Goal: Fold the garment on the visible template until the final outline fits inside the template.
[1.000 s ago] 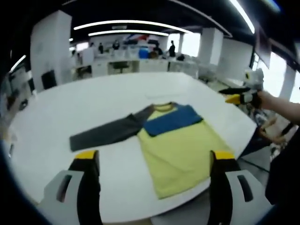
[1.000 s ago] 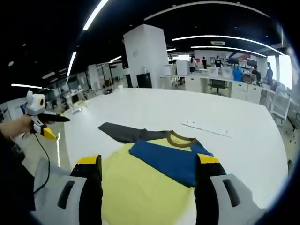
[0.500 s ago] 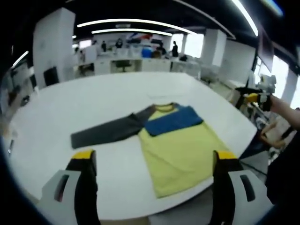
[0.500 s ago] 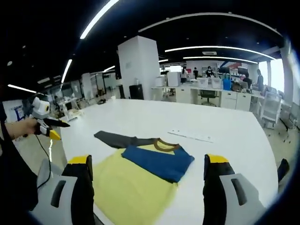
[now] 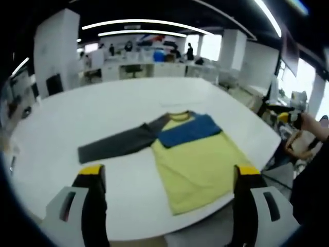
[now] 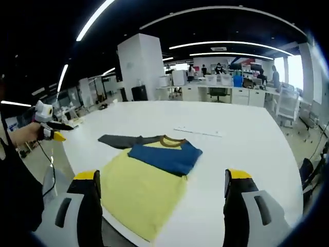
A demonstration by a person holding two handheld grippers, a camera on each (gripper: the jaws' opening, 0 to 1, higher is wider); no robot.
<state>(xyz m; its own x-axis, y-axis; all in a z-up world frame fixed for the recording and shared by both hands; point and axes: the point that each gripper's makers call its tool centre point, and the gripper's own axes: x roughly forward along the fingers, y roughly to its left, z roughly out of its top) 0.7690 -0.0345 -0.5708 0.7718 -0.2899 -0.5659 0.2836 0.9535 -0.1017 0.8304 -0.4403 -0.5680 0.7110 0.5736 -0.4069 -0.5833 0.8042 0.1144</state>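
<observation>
A long-sleeved shirt lies flat on the white table (image 5: 92, 110). Its yellow body (image 5: 198, 167) points toward me, its blue sleeve (image 5: 189, 131) is folded across the chest, and its dark grey sleeve (image 5: 115, 145) stretches out to the left. My left gripper (image 5: 168, 171) hovers open over the near table edge, with nothing between its jaws. In the right gripper view the yellow body (image 6: 141, 180), blue sleeve (image 6: 165, 156) and grey sleeve (image 6: 119, 140) lie ahead of my open right gripper (image 6: 163, 176). A hand holds the right gripper (image 5: 286, 116) off the table's right side. The left gripper (image 6: 49, 126) shows at far left.
A thin pale strip (image 6: 198, 131) lies on the table (image 6: 247, 144) beyond the collar. A white pillar (image 6: 140, 69) stands behind, with office desks, chairs and people further back. The table's rounded edge runs close under both grippers.
The right gripper has drawn back from the shirt, which now looks smaller in its view, and has drifted right and lower in the left gripper view. The shirt has not moved.
</observation>
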